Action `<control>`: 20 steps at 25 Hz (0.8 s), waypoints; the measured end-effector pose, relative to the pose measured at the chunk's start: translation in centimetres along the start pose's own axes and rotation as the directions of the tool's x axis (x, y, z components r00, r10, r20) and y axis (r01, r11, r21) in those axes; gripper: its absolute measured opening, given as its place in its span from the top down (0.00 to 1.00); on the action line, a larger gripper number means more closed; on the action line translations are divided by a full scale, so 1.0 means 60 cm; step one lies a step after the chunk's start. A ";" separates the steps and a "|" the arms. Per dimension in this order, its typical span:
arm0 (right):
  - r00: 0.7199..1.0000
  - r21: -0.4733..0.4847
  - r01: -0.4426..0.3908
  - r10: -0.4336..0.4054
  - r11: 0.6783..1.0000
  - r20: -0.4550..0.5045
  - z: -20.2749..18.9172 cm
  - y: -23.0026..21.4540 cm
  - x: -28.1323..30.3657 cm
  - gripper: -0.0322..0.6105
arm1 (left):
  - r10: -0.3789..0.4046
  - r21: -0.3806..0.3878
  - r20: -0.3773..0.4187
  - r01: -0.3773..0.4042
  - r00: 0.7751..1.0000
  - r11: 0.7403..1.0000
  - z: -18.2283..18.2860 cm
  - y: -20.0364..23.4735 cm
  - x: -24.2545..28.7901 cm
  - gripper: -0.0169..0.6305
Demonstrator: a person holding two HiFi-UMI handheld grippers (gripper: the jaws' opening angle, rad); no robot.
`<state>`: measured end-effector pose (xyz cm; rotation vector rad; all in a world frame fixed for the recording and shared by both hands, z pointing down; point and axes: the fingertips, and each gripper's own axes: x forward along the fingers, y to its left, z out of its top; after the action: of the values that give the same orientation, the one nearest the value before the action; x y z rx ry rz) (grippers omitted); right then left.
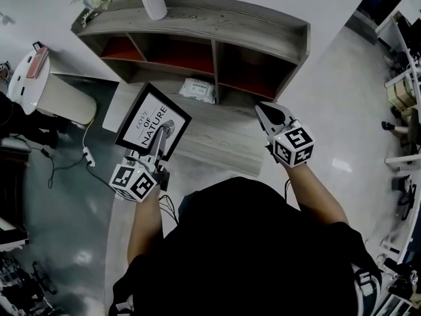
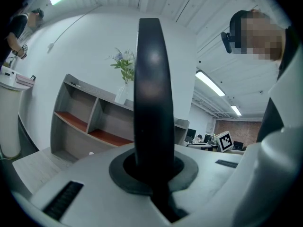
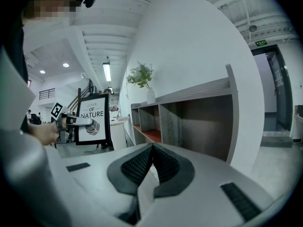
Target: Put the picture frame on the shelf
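Left tool [image 1: 156, 143] is clenched on the bottom edge of the frame [image 1: 152, 120], which is held upright and clear of the shelf [image 1: 263, 31], at 10 o'clock from the person, with the shelf at 12 o'clock. Right tool [image 1: 271, 116] is clenched, jaws tip to tip, at 1 o'clock before the shelf's right-hand compartment. Shelf contents: a vase [image 1: 154, 4] with a plant on the top board toward 11 o'clock, and a white packet [image 1: 197, 89] on the lower board below the middle compartment.
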<state>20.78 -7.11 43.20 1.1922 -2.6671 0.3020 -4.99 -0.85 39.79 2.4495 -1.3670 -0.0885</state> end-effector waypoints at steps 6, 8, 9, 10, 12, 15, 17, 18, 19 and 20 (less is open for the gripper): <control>1.000 -0.001 -0.010 0.010 1.000 -0.005 -0.004 -0.012 0.000 0.93 | 0.006 -0.009 -0.004 -0.006 1.000 1.000 -0.011 -0.009 0.008 0.93; 1.000 0.004 -0.013 0.013 1.000 -0.006 -0.008 -0.014 0.000 0.93 | 0.008 -0.011 -0.007 -0.008 1.000 1.000 -0.015 -0.010 0.008 0.93; 1.000 0.006 -0.015 0.015 1.000 -0.006 -0.010 -0.014 0.001 0.93 | 0.010 -0.013 -0.008 -0.010 1.000 1.000 -0.016 -0.010 0.007 0.93; 1.000 0.008 -0.018 0.018 1.000 -0.007 -0.011 -0.013 0.002 0.93 | 0.013 -0.015 -0.010 -0.013 1.000 1.000 -0.017 -0.009 0.006 0.93; 1.000 0.010 -0.026 0.026 1.000 -0.008 -0.013 -0.012 0.005 0.93 | 0.020 -0.018 -0.011 -0.020 1.000 1.000 -0.019 -0.008 0.004 0.93; 0.999 0.010 -0.039 0.040 0.999 -0.012 -0.015 -0.009 0.008 0.93 | 0.029 -0.020 -0.007 -0.029 1.000 0.999 -0.018 -0.008 0.003 0.93; 0.999 0.010 -0.047 0.047 0.999 -0.015 -0.016 -0.007 0.009 0.93 | 0.033 -0.020 -0.004 -0.033 0.999 0.999 -0.018 -0.009 0.001 0.93; 0.999 0.010 -0.051 0.051 0.999 -0.016 -0.016 -0.005 0.009 0.93 | 0.035 -0.020 -0.003 -0.035 0.999 0.999 -0.018 -0.011 0.000 0.93; 0.998 0.009 -0.055 0.056 0.998 -0.016 -0.016 -0.004 0.010 0.93 | 0.038 -0.020 -0.002 -0.038 0.999 0.999 -0.017 -0.012 -0.002 0.93; 0.998 0.008 -0.060 0.060 0.998 -0.016 -0.015 -0.002 0.010 0.93 | 0.041 -0.020 0.000 -0.041 0.999 0.999 -0.017 -0.012 -0.004 0.93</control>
<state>20.58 -7.38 44.26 1.1089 -2.6936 0.3302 -4.31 -0.01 40.48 2.4041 -1.4092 -0.0916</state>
